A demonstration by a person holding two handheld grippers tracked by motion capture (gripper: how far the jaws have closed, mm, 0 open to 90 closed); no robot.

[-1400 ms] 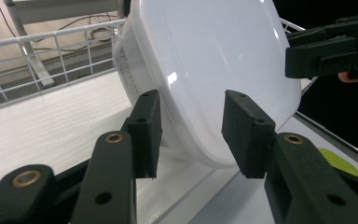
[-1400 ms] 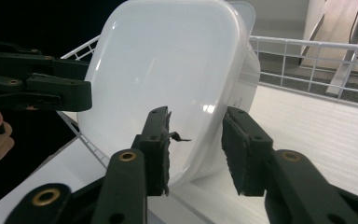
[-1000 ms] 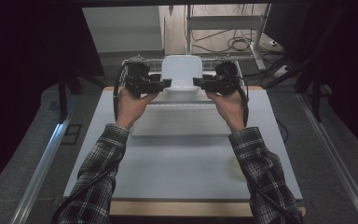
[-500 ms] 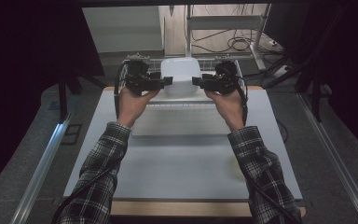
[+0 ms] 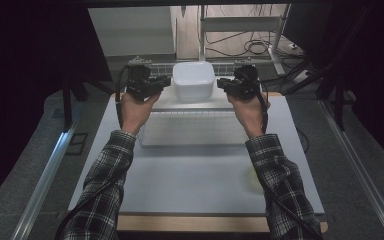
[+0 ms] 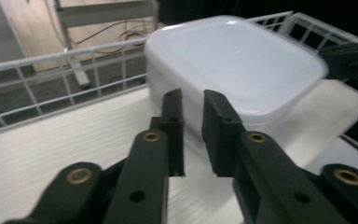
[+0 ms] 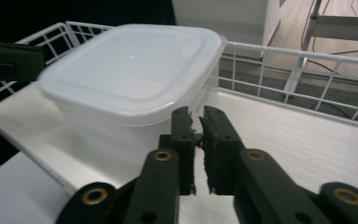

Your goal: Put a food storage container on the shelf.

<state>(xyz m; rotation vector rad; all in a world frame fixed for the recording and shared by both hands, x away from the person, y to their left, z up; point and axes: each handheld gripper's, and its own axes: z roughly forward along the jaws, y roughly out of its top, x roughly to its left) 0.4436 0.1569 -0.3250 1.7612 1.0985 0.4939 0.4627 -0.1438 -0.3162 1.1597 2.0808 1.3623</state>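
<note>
White lidded box (image 5: 193, 80) sits on the wire shelf (image 5: 190, 102) at the table's far edge. Left gripper (image 5: 166, 83) and right gripper (image 5: 222, 84) flank it, jaws just closed, nothing between them. Lift pending.

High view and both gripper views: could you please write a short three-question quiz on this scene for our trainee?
1. True or false: the translucent white square plastic container has its lid on.
2. The container stands on: A the bare table; B a white wire rack; C a wooden box.
3. What do the left gripper and the right gripper hold?

Key: 1 true. 2 B. 3 Nothing: they flank the container, and both pairs of jaws have just been closing, with nothing between them.
</note>
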